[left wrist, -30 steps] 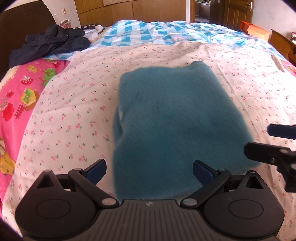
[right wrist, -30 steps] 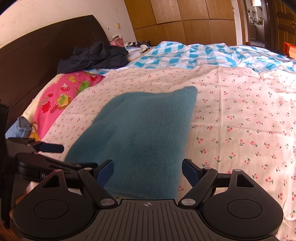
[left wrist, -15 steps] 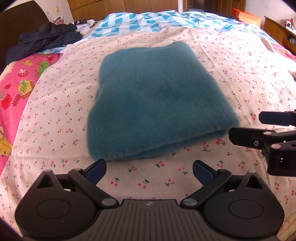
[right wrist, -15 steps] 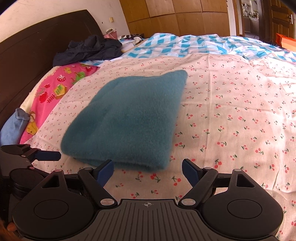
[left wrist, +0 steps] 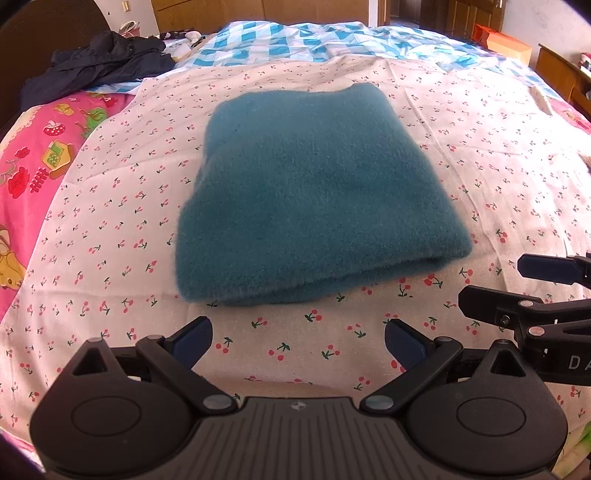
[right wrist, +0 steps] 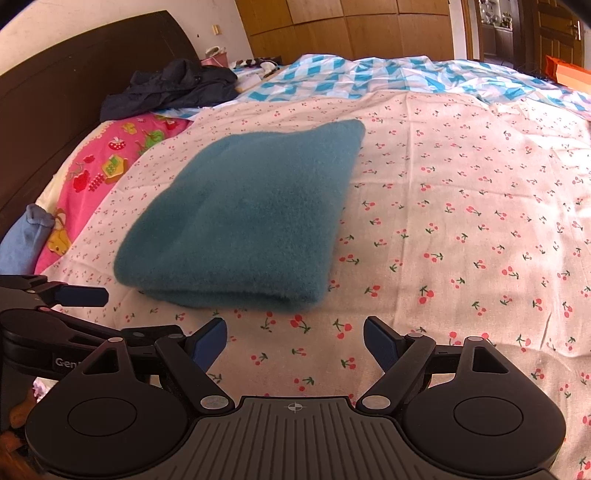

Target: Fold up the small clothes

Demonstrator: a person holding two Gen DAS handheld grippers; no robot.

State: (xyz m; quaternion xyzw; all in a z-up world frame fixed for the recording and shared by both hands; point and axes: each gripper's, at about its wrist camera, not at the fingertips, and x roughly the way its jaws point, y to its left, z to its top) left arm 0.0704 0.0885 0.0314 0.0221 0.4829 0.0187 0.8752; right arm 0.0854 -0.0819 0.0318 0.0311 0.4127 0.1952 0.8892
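Dark headboard, wooden wardrobe, white wall, wooden door, cherry-print sheet, checked quilt, daylight

One folded teal garment lies on the bed's one cherry-print sheet. Two tongs are in view, the left tongs and the right tongs, each with two blue-tipped fingers. Farther off are one dark heap of clothing, one pink cartoon-print cloth, one blue-and-white checked quilt and one small light-blue garment.
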